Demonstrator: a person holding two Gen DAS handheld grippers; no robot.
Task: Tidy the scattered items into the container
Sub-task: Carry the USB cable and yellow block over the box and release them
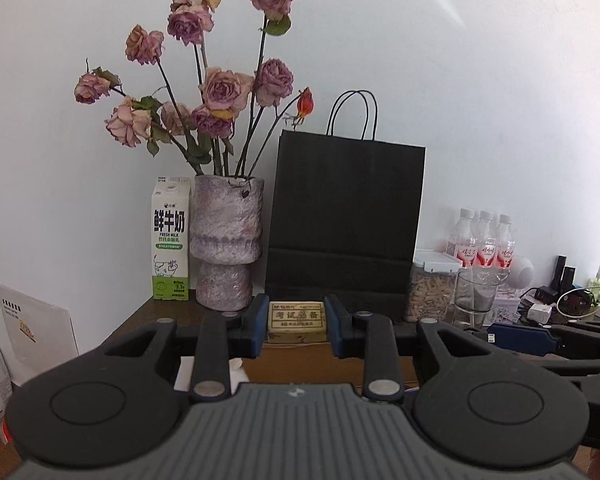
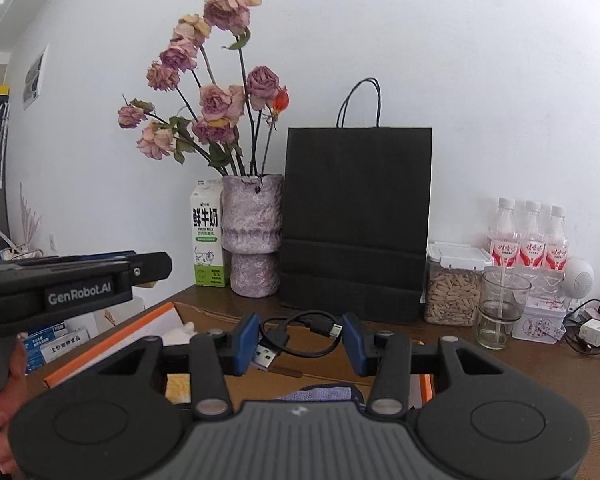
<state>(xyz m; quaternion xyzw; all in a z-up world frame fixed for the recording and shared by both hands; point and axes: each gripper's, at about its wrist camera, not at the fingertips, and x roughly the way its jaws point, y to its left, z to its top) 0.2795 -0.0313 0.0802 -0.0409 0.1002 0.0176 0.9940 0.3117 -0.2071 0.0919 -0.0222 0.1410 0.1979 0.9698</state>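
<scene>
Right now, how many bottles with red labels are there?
3, standing in a row against the wall at the far right, behind the glass: left, middle, right. More could be hidden behind them.

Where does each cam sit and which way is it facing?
Left wrist: rides the left gripper, facing the back wall across the wooden desk; its fingers clamp a yellowed eraser; the other gripper's arm intrudes at right.
Right wrist: rides the right gripper, same heading, set further right; its fingers straddle a black USB cable, grip unclear; the left gripper and person's hand show at left.
Shared: dried roses' vase, milk carton, black paper bag, three bottles.
</scene>
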